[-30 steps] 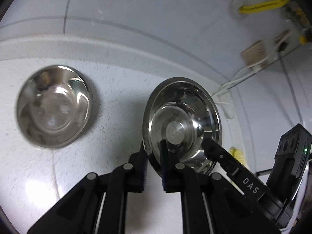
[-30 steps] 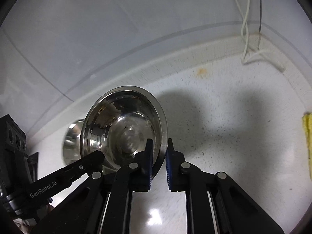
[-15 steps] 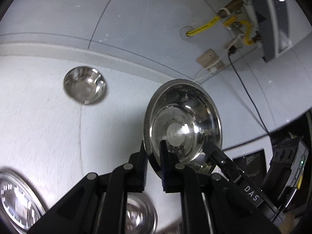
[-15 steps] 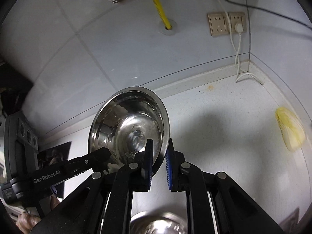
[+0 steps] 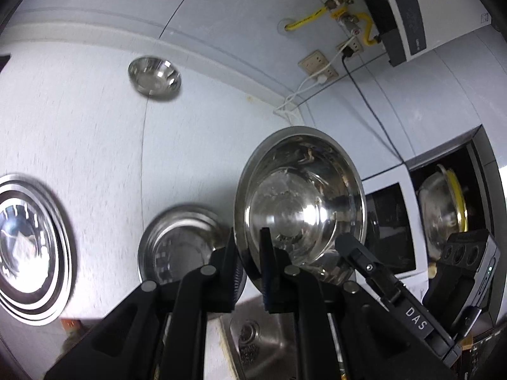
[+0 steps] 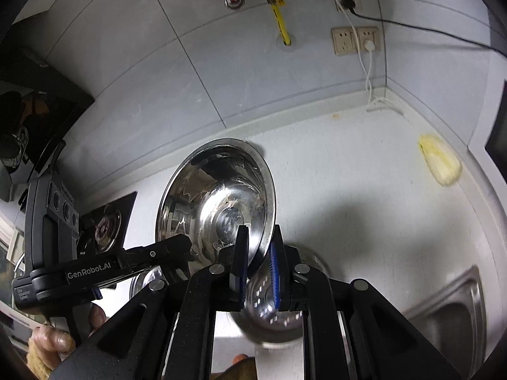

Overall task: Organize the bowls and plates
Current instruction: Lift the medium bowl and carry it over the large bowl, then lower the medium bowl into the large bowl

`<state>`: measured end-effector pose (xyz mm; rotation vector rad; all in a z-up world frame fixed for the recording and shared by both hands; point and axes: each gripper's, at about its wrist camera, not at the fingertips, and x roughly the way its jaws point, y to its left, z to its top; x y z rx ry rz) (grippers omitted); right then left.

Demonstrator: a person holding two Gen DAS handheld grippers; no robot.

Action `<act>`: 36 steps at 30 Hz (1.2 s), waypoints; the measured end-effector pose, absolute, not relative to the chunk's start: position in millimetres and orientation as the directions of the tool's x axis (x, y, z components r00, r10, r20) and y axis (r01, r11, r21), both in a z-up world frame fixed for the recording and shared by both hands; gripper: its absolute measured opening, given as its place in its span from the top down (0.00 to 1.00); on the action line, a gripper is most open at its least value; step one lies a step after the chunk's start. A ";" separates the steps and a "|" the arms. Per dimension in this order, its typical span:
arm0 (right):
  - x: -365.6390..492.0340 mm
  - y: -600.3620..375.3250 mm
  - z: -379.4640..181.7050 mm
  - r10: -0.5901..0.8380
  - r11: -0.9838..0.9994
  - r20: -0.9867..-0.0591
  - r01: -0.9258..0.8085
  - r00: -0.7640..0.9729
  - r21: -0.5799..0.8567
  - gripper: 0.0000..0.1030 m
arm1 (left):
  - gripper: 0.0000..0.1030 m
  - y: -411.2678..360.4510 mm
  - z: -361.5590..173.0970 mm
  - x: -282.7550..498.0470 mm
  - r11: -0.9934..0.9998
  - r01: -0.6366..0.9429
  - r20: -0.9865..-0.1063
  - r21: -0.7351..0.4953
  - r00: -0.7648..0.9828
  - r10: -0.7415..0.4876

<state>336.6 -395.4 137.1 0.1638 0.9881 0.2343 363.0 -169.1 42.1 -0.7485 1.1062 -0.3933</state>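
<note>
Both grippers are shut on the rim of one steel bowl (image 5: 301,202), held tilted above the counter; it also shows in the right wrist view (image 6: 218,202). My left gripper (image 5: 248,262) pinches its left edge, my right gripper (image 6: 258,259) its right edge. Below it a second steel bowl (image 5: 177,247) rests on the counter, seen also in the right wrist view (image 6: 269,313). A small steel bowl (image 5: 154,77) sits far back near the wall. Stacked steel plates (image 5: 28,247) lie at the left.
A steel sink (image 6: 456,313) lies at the front right, with its drain in the left wrist view (image 5: 250,338). A yellow sponge (image 6: 440,161) lies by the right wall. A gas stove (image 6: 104,224) is at the left. Cords hang from wall sockets (image 6: 355,39).
Both grippers have pulled back and up with the bowl. The far bowl has shrunk in view, and the plates, second bowl and sink have come into sight.
</note>
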 end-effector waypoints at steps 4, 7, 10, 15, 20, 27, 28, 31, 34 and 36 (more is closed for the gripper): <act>333.1 -400.8 103.2 0.255 0.967 -0.839 -0.104 0.481 0.234 0.89 | 0.90 -175.7 1.7 353.5 0.711 -0.131 -0.701 -0.690 0.363 -0.613; 335.3 -408.2 65.7 0.264 0.964 -0.872 -0.077 0.413 0.255 0.89 | 0.90 -183.2 -32.0 351.5 0.746 -0.173 -0.753 -0.643 0.319 -0.575; 341.3 -415.9 23.9 0.262 0.964 -0.904 -0.046 0.337 0.262 0.89 | 0.90 -193.6 -64.9 351.3 0.775 -0.208 -0.798 -0.596 0.258 -0.544; 343.2 -422.4 -14.7 0.236 0.971 -0.935 -0.039 0.264 0.235 0.89 | 0.90 -208.6 -100.2 353.3 0.810 -0.227 -0.839 -0.541 0.200 -0.505; 346.7 -423.4 -39.7 0.209 0.978 -0.954 -0.035 0.216 0.207 0.89 | 0.90 -222.6 -122.4 357.2 0.833 -0.228 -0.864 -0.504 0.164 -0.477; 346.7 -424.8 -53.2 0.200 0.980 -0.962 -0.026 0.185 0.198 0.88 | 0.89 -230.8 -123.7 365.1 0.852 -0.218 -0.877 -0.477 0.180 -0.445; 347.2 -426.5 -52.5 0.204 0.979 -0.961 -0.022 0.185 0.203 0.88 | 0.88 -233.3 -123.0 365.3 0.859 -0.207 -0.881 -0.468 0.181 -0.436; 346.0 -429.5 -50.6 0.212 0.977 -0.959 -0.013 0.187 0.213 0.88 | 0.87 -235.3 -122.4 360.4 0.871 -0.187 -0.886 -0.455 0.190 -0.422; 345.3 -431.9 -48.8 0.216 0.976 -0.958 -0.015 0.190 0.217 0.88 | 0.87 -238.9 -120.2 357.8 0.882 -0.169 -0.892 -0.440 0.194 -0.408; 345.5 -431.9 -49.4 0.218 0.975 -0.957 -0.013 0.193 0.220 0.88 | 0.86 -238.9 -120.5 356.5 0.884 -0.165 -0.893 -0.438 0.196 -0.406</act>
